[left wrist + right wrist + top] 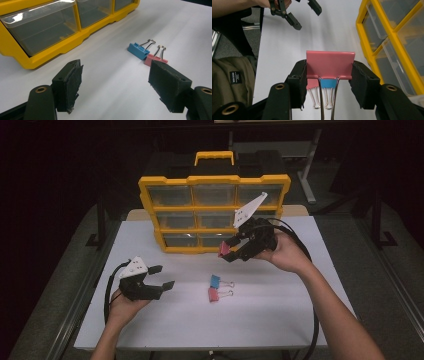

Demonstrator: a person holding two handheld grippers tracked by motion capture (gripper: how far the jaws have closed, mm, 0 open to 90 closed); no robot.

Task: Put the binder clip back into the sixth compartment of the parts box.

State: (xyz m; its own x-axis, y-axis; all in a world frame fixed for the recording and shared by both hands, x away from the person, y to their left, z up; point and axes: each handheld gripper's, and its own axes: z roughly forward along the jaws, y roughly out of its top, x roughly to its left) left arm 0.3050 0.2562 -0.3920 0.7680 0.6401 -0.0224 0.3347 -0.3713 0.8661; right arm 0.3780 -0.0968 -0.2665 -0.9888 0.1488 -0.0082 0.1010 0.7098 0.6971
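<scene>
White table (280,320), grey floor (385,285), dark room, bg table legs (307,175)

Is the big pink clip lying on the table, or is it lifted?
Lifted. The right gripper grips the big pink clip by its two sides, above the white table, where two small clips lie.

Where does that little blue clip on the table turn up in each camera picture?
High view: blue clip at centre, just above a pink clip.
Left gripper view: right of centre.
Right gripper view: low centre, behind the held clip.
Shared landmark: yellow drawer organizer.
</scene>
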